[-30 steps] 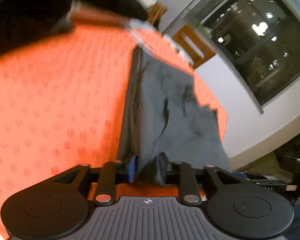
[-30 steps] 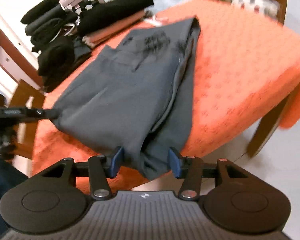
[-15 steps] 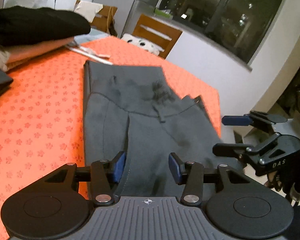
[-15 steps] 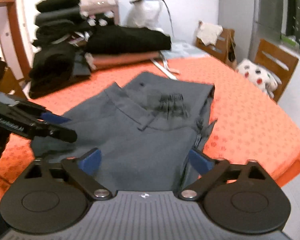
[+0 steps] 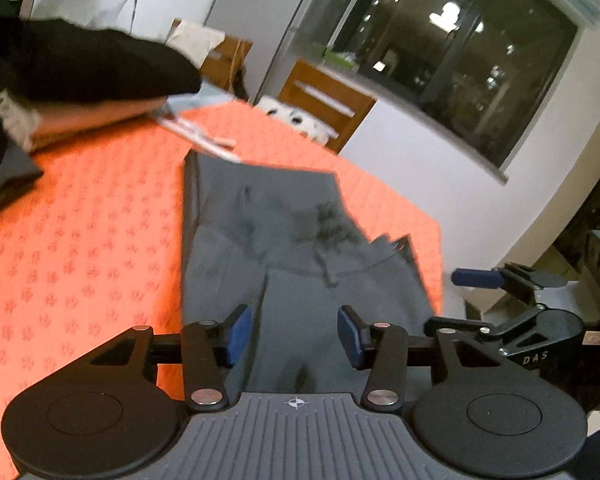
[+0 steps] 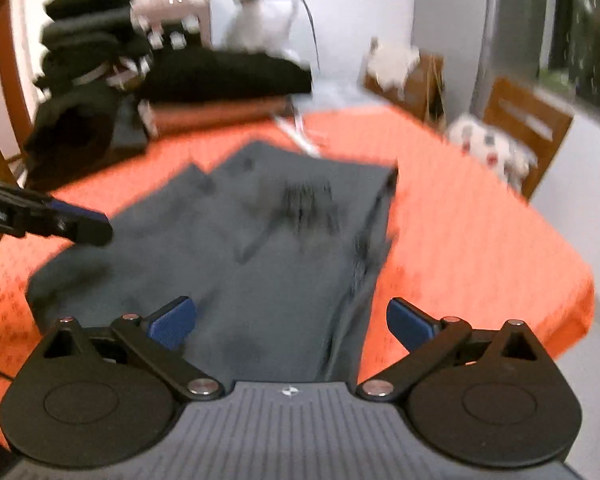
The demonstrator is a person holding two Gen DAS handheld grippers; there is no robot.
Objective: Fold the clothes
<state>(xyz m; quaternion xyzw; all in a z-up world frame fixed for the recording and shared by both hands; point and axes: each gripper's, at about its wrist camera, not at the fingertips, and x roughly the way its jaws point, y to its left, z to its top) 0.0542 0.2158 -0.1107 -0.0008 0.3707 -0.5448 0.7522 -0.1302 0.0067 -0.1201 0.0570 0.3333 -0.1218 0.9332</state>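
Observation:
Grey trousers (image 5: 280, 240) (image 6: 280, 240) lie folded lengthwise on the orange tablecloth (image 5: 80, 240) (image 6: 480, 240), waistband towards the far side. My left gripper (image 5: 294, 336) hovers open over the near end of the trousers, its blue pads clear of the cloth. My right gripper (image 6: 292, 320) stands wide open above the same near end, with nothing pressed between its pads. In the left wrist view the right gripper (image 5: 460, 300) shows at the right, just off the table's corner. A finger of the left gripper (image 6: 80, 226) juts in at the left of the right wrist view.
Stacks of folded black clothes (image 6: 220, 72) (image 5: 80, 64) fill the far side of the table. Wooden chairs (image 5: 324, 100) (image 6: 528, 120) stand behind it, one holding a spotted cushion (image 6: 488, 144). The table edge drops off to the right (image 6: 580, 300).
Both grippers held the trousers' near end a second ago and have let go. The cloth now lies flat. The right jaws spread wide, and both views have rolled level.

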